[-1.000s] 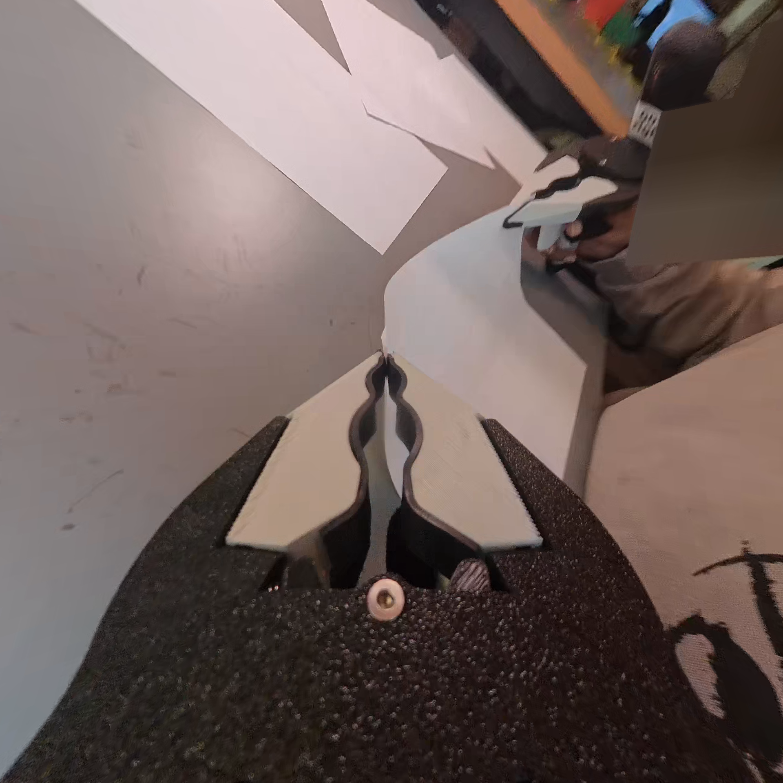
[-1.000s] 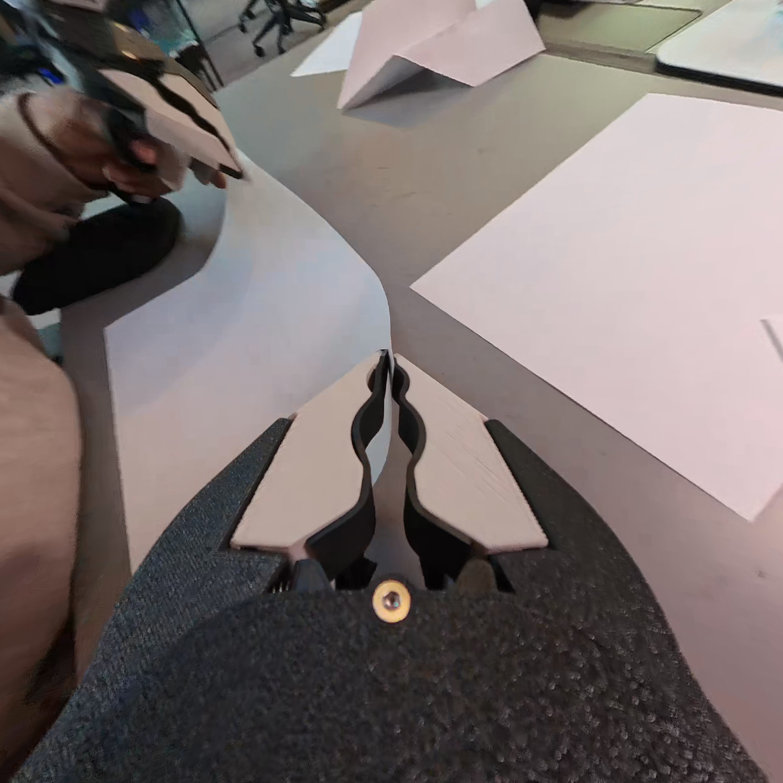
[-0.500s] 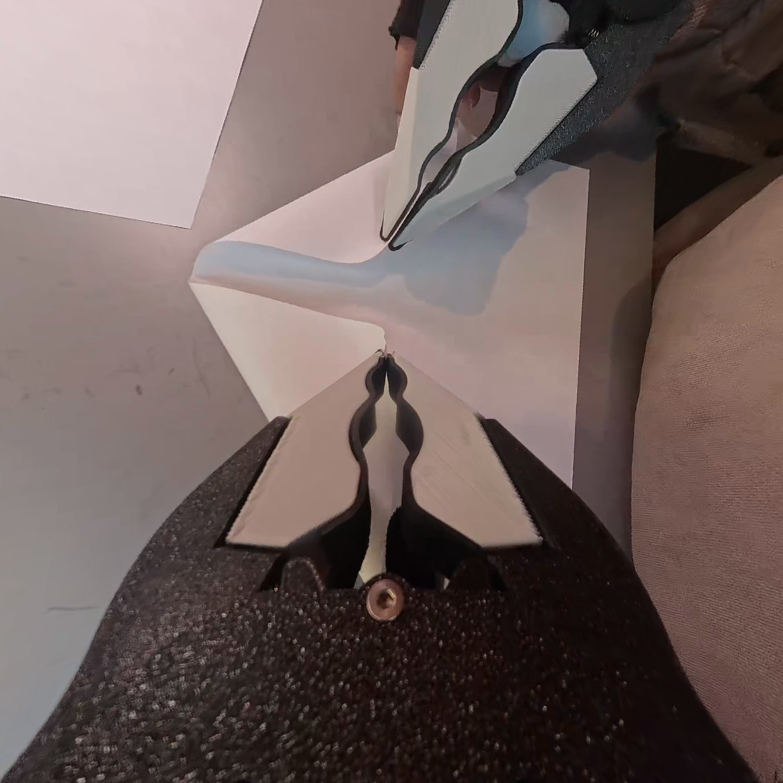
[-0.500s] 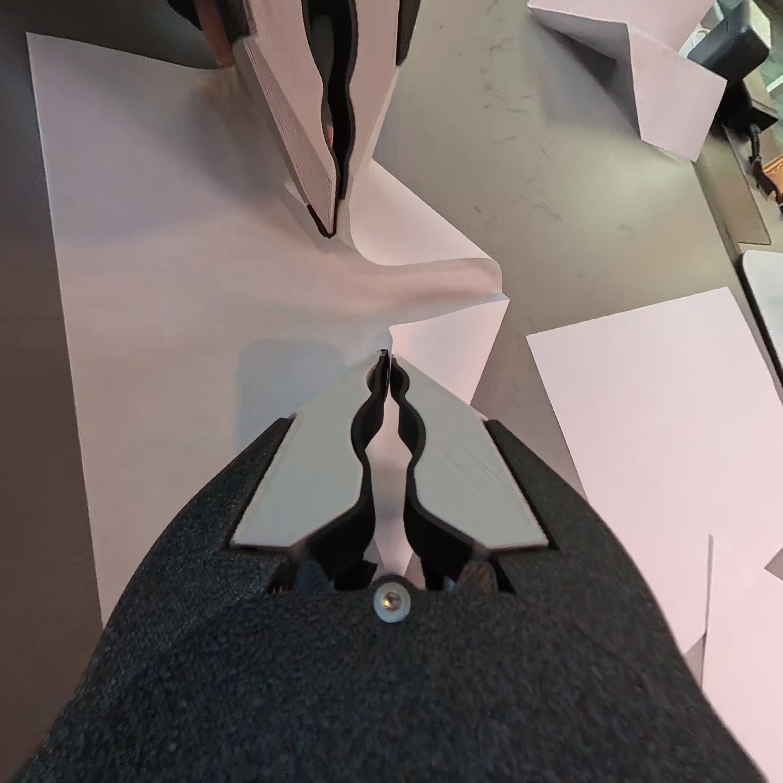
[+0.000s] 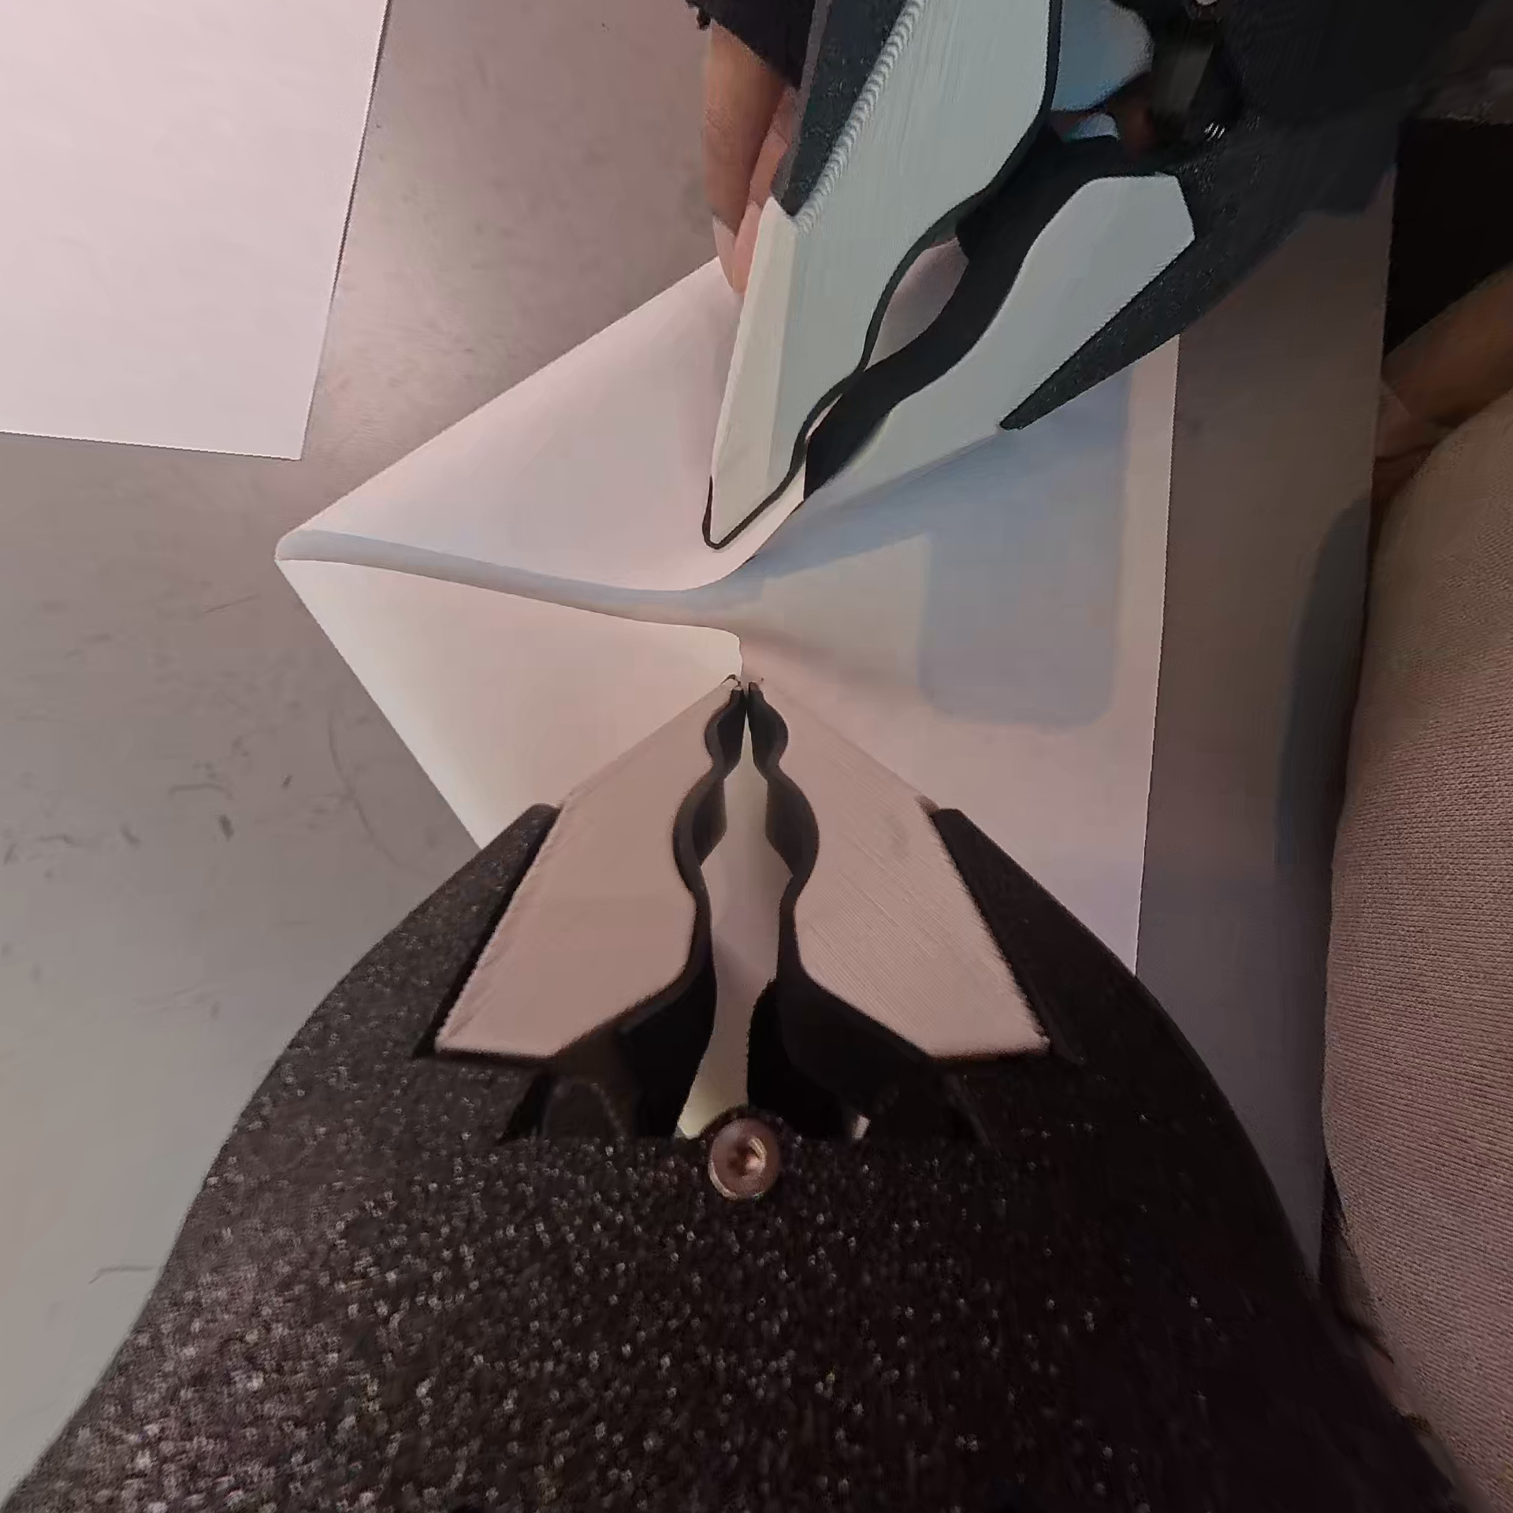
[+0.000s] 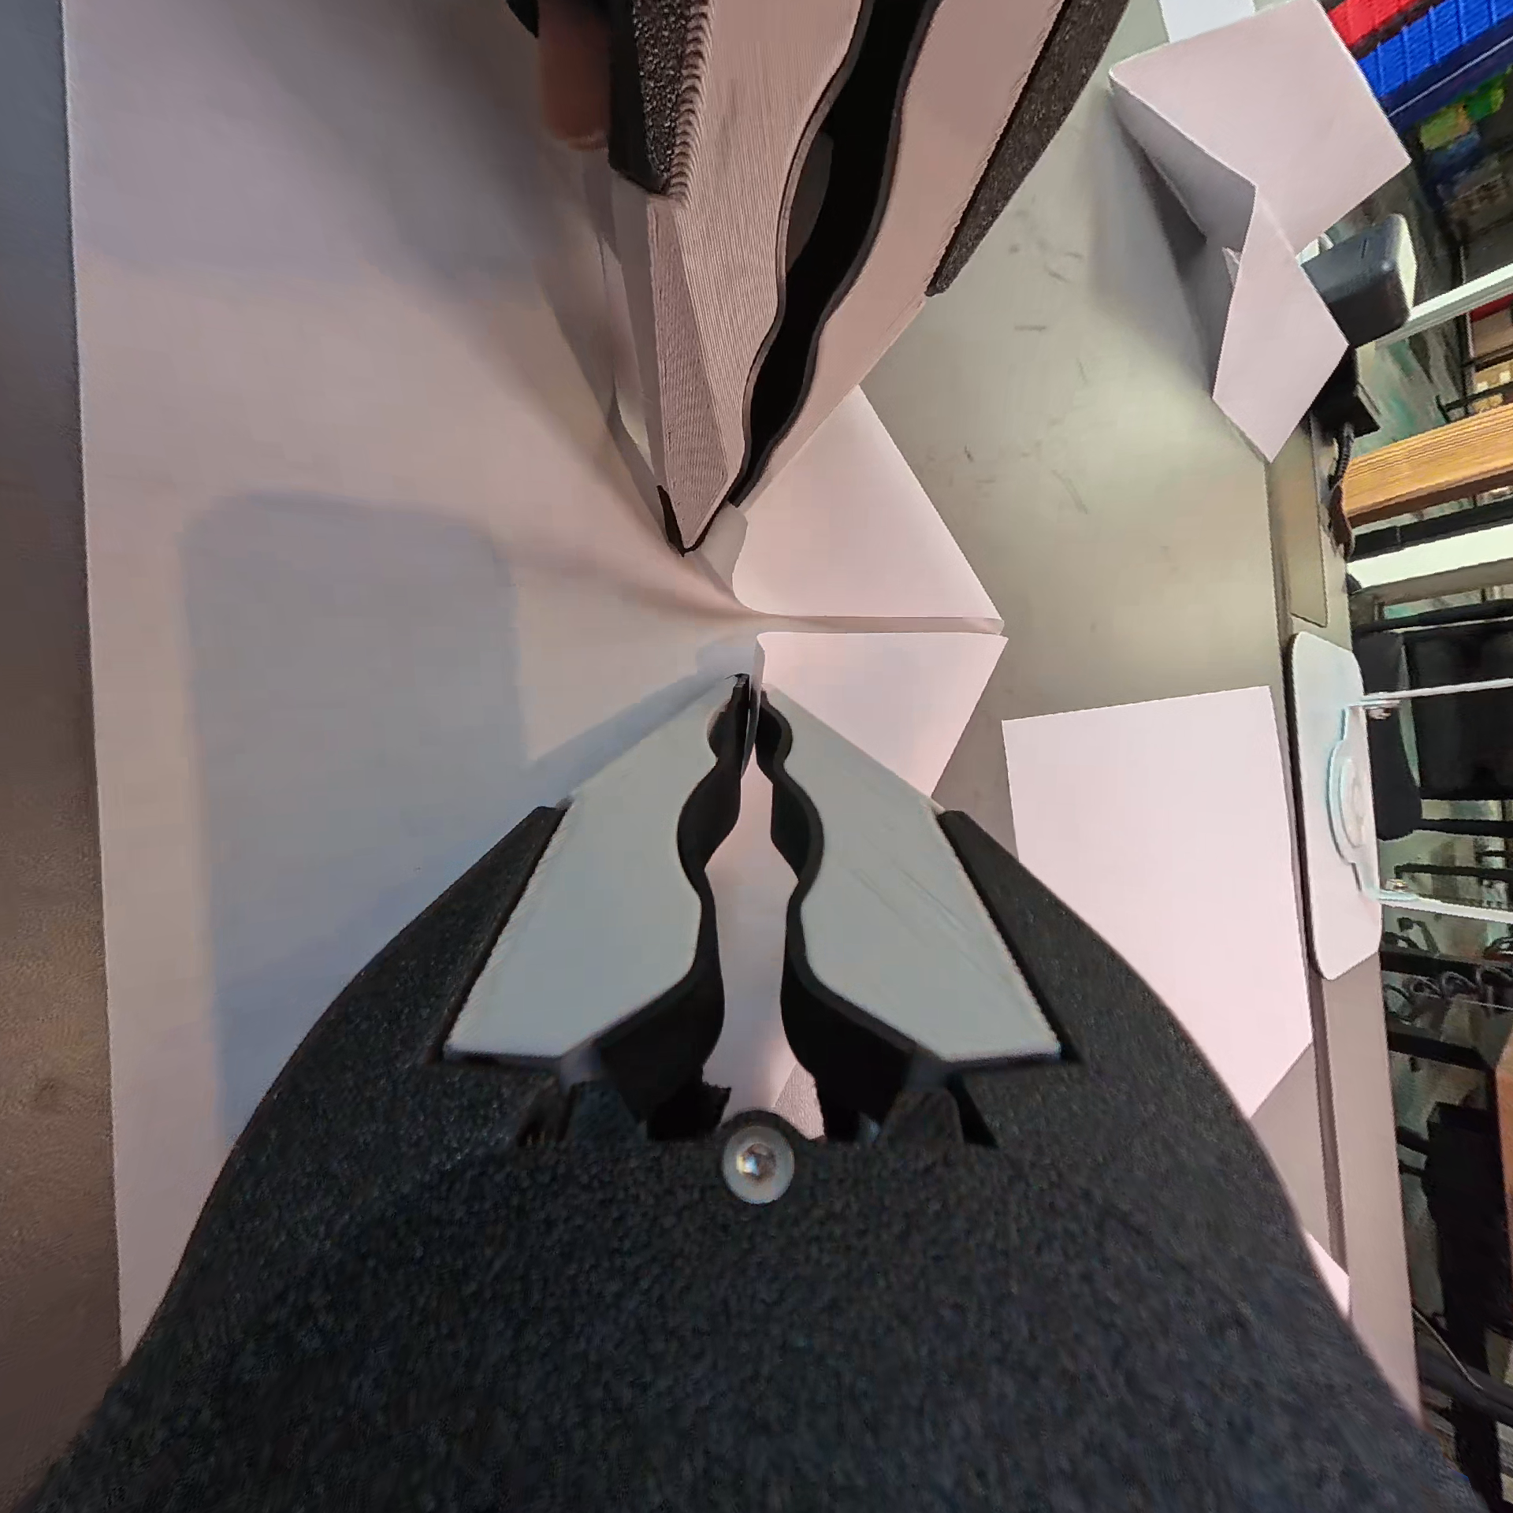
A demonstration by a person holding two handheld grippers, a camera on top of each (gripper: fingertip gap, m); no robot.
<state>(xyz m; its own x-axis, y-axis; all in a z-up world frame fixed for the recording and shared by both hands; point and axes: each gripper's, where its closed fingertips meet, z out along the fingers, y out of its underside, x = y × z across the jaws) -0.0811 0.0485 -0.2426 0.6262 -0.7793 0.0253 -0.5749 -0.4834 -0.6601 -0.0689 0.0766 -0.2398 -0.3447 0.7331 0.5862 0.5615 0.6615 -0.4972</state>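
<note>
Paper dominates both views: one white sheet [image 5: 508, 712] lies on the grey counter [image 5: 164, 778], its two corners folded inward so the edges meet along a raised centre ridge running toward 9 o'clock in the left wrist view. Left claw [image 5: 743, 692] is clenched on one folded corner of this sheet, the paper passing between its fingers. Right claw [image 6: 749, 688] is likewise clenched on the opposite folded corner of the same sheet [image 6: 327, 409]. In each view the other claw comes in from 12 o'clock, its tip pinching the paper close to the ridge; the tips lie near each other but apart. A second flat sheet [image 5: 164, 205] lies at 10 o'clock in the left view. In the right view a folded sheet [image 6: 1261, 205] lies at 2 o'clock and another flat sheet [image 6: 1146, 860] at 3 o'clock.
</note>
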